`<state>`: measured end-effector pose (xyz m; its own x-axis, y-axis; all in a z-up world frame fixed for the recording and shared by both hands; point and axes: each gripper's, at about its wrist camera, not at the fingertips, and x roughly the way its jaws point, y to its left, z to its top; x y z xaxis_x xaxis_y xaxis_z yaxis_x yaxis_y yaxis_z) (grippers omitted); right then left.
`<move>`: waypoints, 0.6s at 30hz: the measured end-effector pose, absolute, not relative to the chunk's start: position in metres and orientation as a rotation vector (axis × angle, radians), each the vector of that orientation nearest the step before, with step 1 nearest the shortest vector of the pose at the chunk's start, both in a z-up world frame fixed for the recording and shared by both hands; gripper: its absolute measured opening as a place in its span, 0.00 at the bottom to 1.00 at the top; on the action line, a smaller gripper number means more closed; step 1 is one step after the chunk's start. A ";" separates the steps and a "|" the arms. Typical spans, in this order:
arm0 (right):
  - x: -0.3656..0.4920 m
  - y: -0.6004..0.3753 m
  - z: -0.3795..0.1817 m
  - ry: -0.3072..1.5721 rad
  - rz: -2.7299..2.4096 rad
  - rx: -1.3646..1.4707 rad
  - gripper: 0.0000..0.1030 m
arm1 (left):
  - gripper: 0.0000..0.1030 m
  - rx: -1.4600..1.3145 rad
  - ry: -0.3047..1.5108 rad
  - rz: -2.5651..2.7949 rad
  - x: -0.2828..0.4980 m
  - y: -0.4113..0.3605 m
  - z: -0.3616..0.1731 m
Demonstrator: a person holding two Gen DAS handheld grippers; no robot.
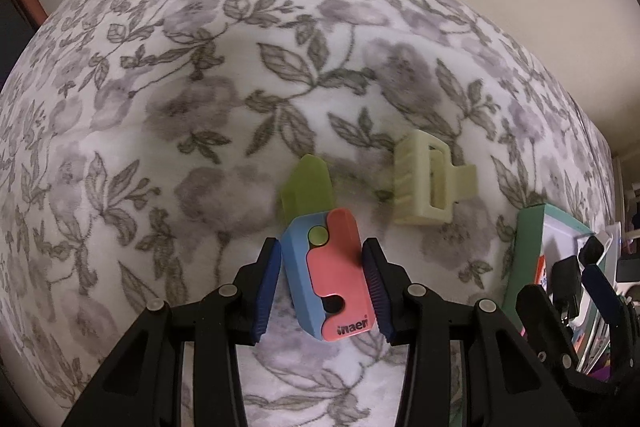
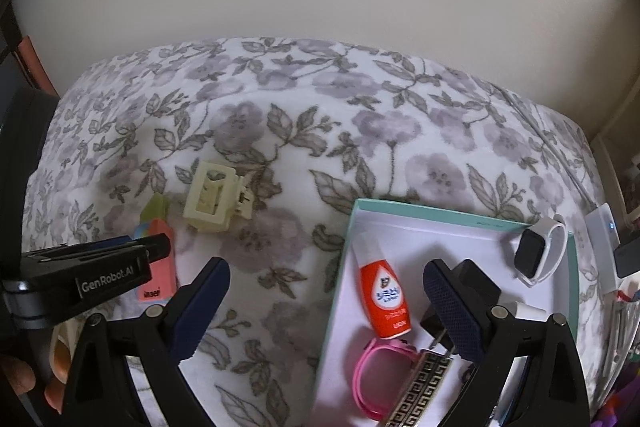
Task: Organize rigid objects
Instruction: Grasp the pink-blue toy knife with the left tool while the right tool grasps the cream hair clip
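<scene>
A pink, blue and green plastic toy knife (image 1: 326,267) lies on the floral blanket (image 1: 160,107). My left gripper (image 1: 323,287) has its blue pads on both sides of the toy's body, closed on it. The toy also shows in the right wrist view (image 2: 158,263), partly behind the left gripper. A cream hair claw clip (image 1: 430,183) lies just right of the toy; it also shows in the right wrist view (image 2: 214,199). My right gripper (image 2: 326,311) is open and empty above the left edge of a teal-rimmed white tray (image 2: 340,267).
The tray holds an orange-and-white bottle (image 2: 384,293), a white smartwatch (image 2: 538,253), a black charger plug (image 2: 476,291), a pink band (image 2: 374,379) and a patterned clip (image 2: 424,391). A white cable and adapter (image 2: 600,223) lie at the blanket's right edge. A wall stands behind.
</scene>
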<state>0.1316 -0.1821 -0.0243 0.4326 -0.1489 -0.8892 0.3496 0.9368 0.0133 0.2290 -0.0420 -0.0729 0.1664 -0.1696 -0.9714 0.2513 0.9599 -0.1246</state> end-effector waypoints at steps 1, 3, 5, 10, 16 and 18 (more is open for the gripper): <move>0.133 -0.180 -0.024 1.080 -0.312 0.206 0.96 | 0.43 0.068 1.370 -0.295 0.230 -0.040 -0.073; 0.137 -0.176 -0.024 1.078 -0.306 0.203 0.96 | 0.43 0.066 1.364 -0.278 0.233 -0.034 -0.072; 0.141 -0.172 -0.025 1.077 -0.288 0.206 0.96 | 0.43 0.059 1.360 -0.260 0.236 -0.027 -0.072; 0.157 -0.160 -0.030 1.082 -0.213 0.223 0.96 | 0.43 0.045 1.348 -0.218 0.243 -0.008 -0.071; 0.179 -0.145 -0.042 1.101 -0.193 0.167 0.95 | 0.43 0.018 1.341 -0.191 0.250 0.001 -0.073; 0.185 -0.141 -0.046 1.109 -0.193 0.144 0.92 | 0.43 0.008 1.339 -0.186 0.248 0.005 -0.073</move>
<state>0.1852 -0.1408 -0.0458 0.4318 -0.0821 -0.8982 0.2258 0.9740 0.0195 0.2479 0.0045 -0.0734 0.2173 -0.1296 -0.9675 0.1388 0.9852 -0.1008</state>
